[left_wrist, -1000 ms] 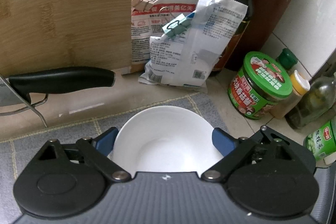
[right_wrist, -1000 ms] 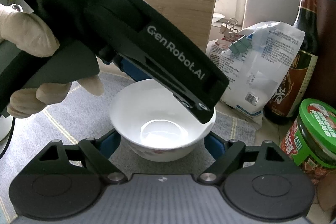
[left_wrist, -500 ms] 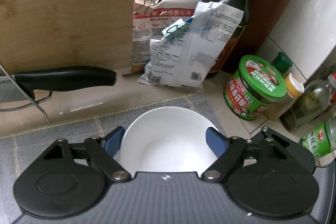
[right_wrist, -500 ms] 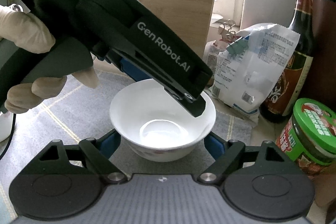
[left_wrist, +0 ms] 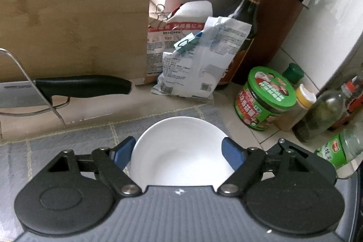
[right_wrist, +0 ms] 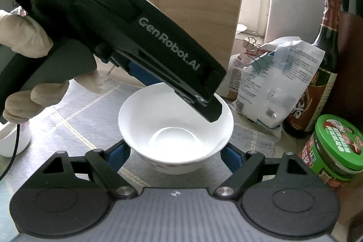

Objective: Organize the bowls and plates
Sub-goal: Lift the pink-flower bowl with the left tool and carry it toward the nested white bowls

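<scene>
Bowl point(left_wrist: 181, 151) now bracketed closer by narrowing left claw point(left_wrist: 179, 152), not yet clamped; right claw point(right_wrist: 175, 154) apart, grasp likely next.

Both wrist cameras are looking down, close, sharing the white bowl point(left_wrist: 181, 151) point(right_wrist: 175, 128); the right is also viewing the left claw point(right_wrist: 204, 103).

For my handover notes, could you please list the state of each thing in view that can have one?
Bowl: upright, empty, on the mat.
Left gripper: open, fingers either side of the bowl rim.
Right gripper: open, fingers flanking the bowl's base.
Jar: upright, green lid on.
Sauce bottle: upright, capped.
Bags: folded over, clipped shut.
Knife: lying flat in a wire rack.
Cutting board: standing on edge.
</scene>
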`<state>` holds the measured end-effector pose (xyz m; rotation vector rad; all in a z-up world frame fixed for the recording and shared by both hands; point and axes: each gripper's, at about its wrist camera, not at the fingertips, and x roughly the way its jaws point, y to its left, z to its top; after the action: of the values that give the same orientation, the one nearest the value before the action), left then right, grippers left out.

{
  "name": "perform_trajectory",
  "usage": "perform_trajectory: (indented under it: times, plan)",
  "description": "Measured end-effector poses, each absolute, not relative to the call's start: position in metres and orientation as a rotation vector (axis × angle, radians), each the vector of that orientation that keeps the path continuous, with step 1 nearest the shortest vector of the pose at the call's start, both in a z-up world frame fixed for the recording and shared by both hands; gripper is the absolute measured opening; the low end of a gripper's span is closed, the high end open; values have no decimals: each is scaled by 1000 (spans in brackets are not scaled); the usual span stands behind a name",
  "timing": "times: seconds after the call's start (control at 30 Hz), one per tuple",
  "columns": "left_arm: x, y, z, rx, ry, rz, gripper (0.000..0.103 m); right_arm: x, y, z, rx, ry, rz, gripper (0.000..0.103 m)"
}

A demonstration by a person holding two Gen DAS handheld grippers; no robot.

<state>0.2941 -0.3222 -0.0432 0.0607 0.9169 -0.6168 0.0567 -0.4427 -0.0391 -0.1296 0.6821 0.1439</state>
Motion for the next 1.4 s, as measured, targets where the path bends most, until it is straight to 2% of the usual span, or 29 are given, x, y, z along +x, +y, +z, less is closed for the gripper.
perform_trajectory:
  times: [0.67, 1.4]
  plan:
    - [243, -274, -13, 14, 906, -549, 82, 31, -390, -5, -203, 688, 239, 89]
    - [185, -164, 21, -59, 852, -404, 82, 29, -289, 11, -274, 665, 418, 89]
